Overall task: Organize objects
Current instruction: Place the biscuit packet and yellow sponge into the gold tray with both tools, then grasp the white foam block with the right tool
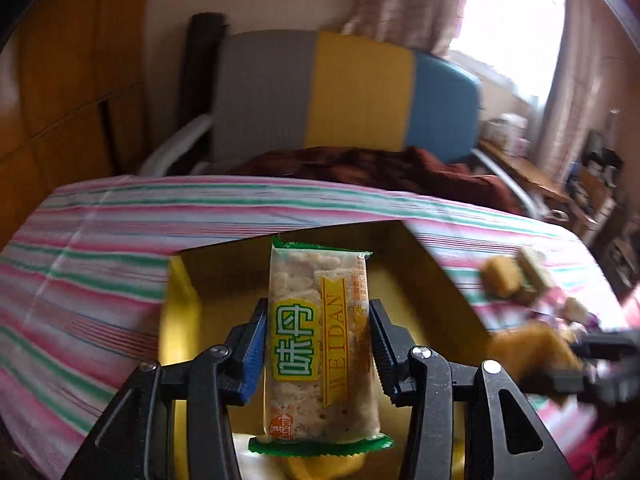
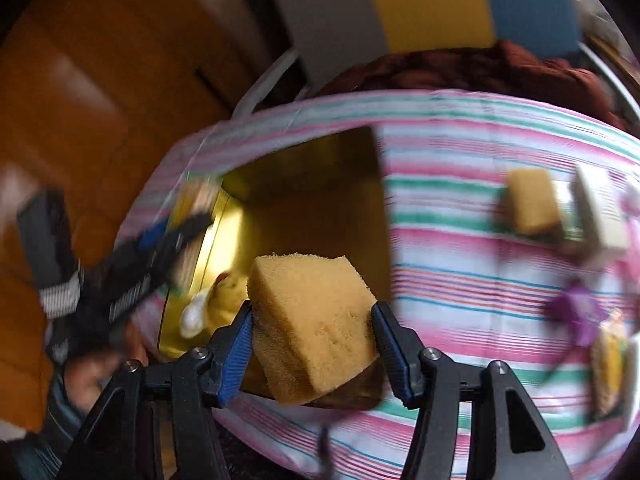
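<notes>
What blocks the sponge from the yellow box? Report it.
Nothing visible does. The right gripper holds the sponge over the open box; the left gripper holds a snack bar alongside.

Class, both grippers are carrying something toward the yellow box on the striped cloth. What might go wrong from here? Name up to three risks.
1. The left gripper and right gripper close in on the same yellow box and may collide.
2. The sponge sits tilted between the right pads, so it may slip out.
3. The snack bar is held only across its middle; the wrapper may slide and land on the striped cloth.
</notes>
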The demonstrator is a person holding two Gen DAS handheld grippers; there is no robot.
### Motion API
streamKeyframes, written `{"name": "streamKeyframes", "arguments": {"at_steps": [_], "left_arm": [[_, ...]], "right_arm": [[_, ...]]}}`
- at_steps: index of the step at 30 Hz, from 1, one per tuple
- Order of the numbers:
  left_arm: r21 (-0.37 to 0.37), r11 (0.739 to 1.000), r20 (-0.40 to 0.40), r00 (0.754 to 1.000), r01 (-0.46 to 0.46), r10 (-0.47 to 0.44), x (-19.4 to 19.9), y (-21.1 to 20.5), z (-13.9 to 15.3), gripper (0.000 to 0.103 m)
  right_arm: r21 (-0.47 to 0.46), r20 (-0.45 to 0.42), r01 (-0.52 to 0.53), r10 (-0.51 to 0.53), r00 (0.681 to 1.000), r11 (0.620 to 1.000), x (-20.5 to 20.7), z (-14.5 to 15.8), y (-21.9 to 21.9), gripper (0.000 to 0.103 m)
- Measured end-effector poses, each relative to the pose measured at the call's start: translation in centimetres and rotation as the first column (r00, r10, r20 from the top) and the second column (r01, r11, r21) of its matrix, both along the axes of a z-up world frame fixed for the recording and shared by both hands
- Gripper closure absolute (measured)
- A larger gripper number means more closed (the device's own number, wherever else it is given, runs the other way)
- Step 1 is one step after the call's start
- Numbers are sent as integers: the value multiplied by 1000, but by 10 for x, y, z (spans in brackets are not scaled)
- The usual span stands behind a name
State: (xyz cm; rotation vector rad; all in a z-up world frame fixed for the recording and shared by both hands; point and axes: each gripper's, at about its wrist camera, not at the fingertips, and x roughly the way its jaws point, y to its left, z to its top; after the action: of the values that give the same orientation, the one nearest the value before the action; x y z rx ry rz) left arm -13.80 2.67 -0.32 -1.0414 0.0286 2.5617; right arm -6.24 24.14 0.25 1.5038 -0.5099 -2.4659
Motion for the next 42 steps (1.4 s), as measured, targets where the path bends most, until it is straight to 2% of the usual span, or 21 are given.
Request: {"name": "streamKeyframes", "arguments": {"at_steps": [2, 3, 4, 7, 13, 17, 19, 22, 24, 25, 26, 28, 30, 37, 42], "left_arm": [[-21, 999, -1, 999, -40, 40, -11, -12, -5, 53], [-22, 998, 7, 999, -50, 51, -15, -17, -7, 44], [-16, 998, 13, 998, -60, 60, -18, -22, -8, 31], [8, 996, 10, 996, -91, 91, -14, -34, -6, 8], [-29, 993, -39, 993, -116, 115, 11, -33, -2, 2], [-57, 980, -125, 975, -192, 184, 36, -31, 5, 0], [-71, 973, -155, 966, -218, 205, 44, -30, 8, 0], [-64, 969, -179, 958, -238, 223, 53, -30, 12, 0], [-46, 971, -182, 957, -236, 224, 58, -32, 15, 0], [-32, 971, -188, 956, -235, 226, 61, -33, 17, 0], [-20, 972, -194, 955, -234, 225, 63, -33, 19, 0], [-13, 974, -194, 956, -226, 219, 65, -32, 22, 0], [-3, 978, -187, 961, -207, 203, 69, -30, 23, 0], [-17, 987, -149, 977, -160, 156, 75, -19, 16, 0], [9, 991, -109, 985, -132, 132, 76, -15, 12, 0]], "right_arm": [[14, 7, -36, 36, 999, 999, -6, -8, -19, 39], [28, 7, -55, 55, 998, 998, -8, -12, -31, 39], [37, 7, -68, 68, 998, 997, -9, -14, -39, 34], [66, 4, -101, 101, 995, 993, -7, -21, -55, 18], [204, -63, -114, 129, 990, 972, 9, -18, -67, 16], [325, -197, -42, 111, 974, 945, 29, -1, -71, 16], [389, -294, 11, 112, 949, 921, 39, 12, -76, 16], [478, -447, 120, 124, 886, 870, 60, 30, -80, 16], [507, -502, 185, 115, 857, 842, 68, 31, -81, 16], [520, -496, 184, 120, 860, 834, 68, 29, -82, 16], [529, -465, 159, 128, 876, 834, 66, 24, -83, 16], [503, -427, 147, 97, 899, 852, 63, 18, -78, 18], [453, -413, 147, 61, 909, 879, 62, 13, -71, 18], [432, -363, 150, 19, 932, 889, 73, 4, -52, 18], [359, -276, 170, -70, 959, 918, 69, -11, -21, 18]]}}
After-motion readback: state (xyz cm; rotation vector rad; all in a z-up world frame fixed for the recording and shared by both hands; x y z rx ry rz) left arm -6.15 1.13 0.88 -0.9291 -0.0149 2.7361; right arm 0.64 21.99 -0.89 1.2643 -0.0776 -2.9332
